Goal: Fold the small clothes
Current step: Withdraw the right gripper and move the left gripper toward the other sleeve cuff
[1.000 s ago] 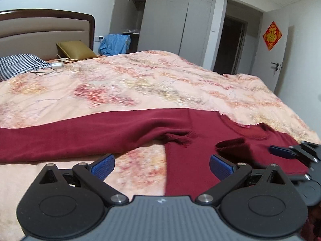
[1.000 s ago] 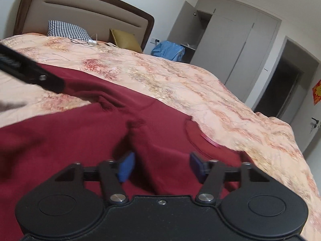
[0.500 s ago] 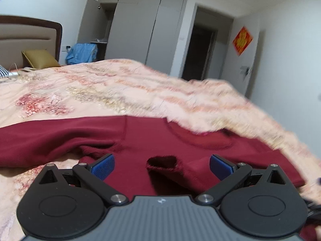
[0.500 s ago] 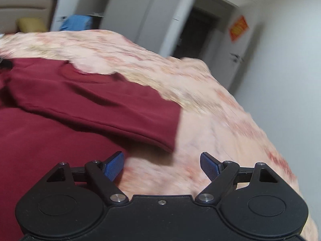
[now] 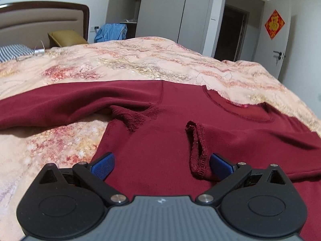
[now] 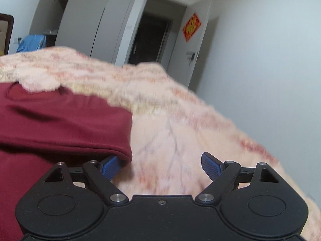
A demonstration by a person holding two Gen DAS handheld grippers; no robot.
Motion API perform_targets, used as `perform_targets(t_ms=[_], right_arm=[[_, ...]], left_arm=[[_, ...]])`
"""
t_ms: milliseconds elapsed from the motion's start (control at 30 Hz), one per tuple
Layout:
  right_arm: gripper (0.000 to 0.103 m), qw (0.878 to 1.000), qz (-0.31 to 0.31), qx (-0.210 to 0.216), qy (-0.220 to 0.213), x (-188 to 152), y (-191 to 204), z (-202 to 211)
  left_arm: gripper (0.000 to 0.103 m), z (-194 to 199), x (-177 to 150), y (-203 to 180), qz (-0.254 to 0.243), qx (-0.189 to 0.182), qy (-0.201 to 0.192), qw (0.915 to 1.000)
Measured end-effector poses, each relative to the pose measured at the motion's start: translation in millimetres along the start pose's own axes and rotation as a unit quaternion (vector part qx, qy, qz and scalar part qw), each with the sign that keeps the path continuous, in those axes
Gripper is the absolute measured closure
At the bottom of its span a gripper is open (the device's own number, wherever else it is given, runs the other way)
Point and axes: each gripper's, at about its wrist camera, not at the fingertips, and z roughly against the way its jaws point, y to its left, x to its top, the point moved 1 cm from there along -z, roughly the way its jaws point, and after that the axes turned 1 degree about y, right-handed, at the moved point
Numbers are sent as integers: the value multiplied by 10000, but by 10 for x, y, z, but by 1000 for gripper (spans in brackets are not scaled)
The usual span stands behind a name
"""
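The dark red top lies spread on the bed. The left view alone shows its cuff between the open left hand-held gripper; the right view shows the right hand-held gripper, jaws just opened wide, empty beside the top's folded edge.

The left gripper fills the lower part of its frame: a ribbed grey body with a small pale mark at its top centre, flanked by two round black discs. Black link arms with silver pivot screws carry textured blue pads. The right gripper, lower in its frame, has the same shape, but its body is plain black with one small centre screw.
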Motion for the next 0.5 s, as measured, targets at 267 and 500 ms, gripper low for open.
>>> perform_targets(t_ms=[267, 500], right_arm=[[6, 9990, -288, 347, 67, -23, -72, 124], [1, 9884, -777, 1304, -12, -140, -193, 448]], left_arm=[[0, 20, 1, 68, 173, -176, -52, 9997], [0, 426, 119, 415, 686, -695, -96, 9952]])
